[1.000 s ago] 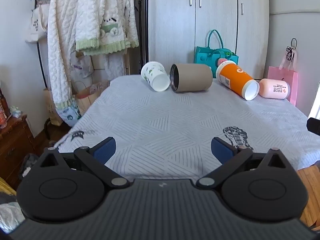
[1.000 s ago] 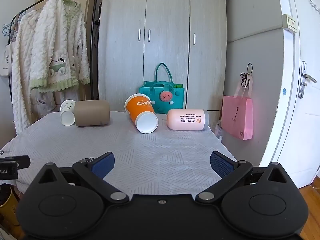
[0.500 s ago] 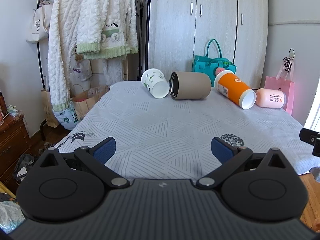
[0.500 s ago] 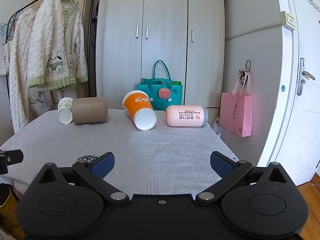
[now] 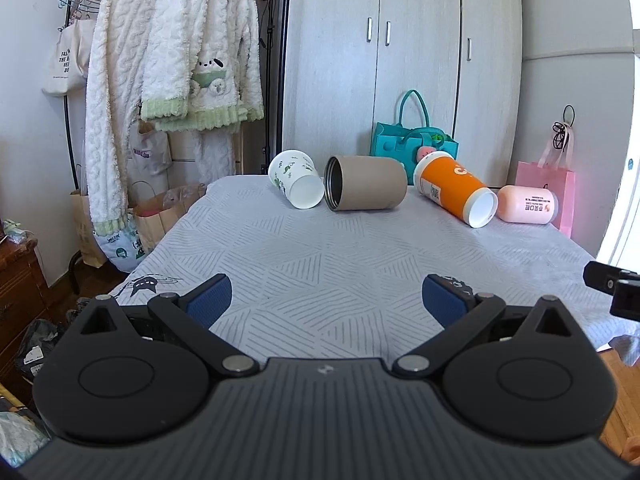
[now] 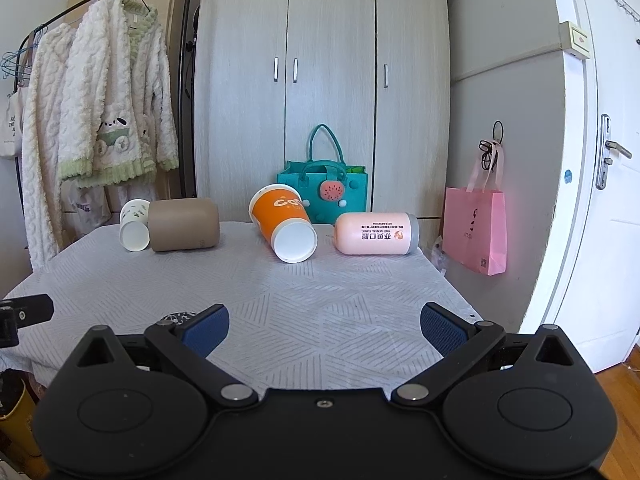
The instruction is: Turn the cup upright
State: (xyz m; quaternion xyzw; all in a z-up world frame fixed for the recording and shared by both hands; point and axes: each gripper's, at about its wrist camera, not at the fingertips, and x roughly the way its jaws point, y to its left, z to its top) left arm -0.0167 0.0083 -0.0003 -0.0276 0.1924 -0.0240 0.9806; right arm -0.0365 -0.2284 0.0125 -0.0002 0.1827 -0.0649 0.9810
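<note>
Cups (image 6: 283, 227) (4 smooth cylinders) lie sideways on ribbed cloth (image 6: 320, 288); both grippers' blue-padded fingers (image 5: 208, 300) spread wide.

grey wardrobe (image 6: 324, 92) behind clothed table (image 6: 248, 280) (white door (image 6: 600, 200) right)

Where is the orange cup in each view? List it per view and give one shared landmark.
Left wrist: orange cup lies on its side, right of centre, far end of the table.
Right wrist: orange cup lies just left of centre, white base toward the camera.
Shared landmark: teal bag behind it.
</note>
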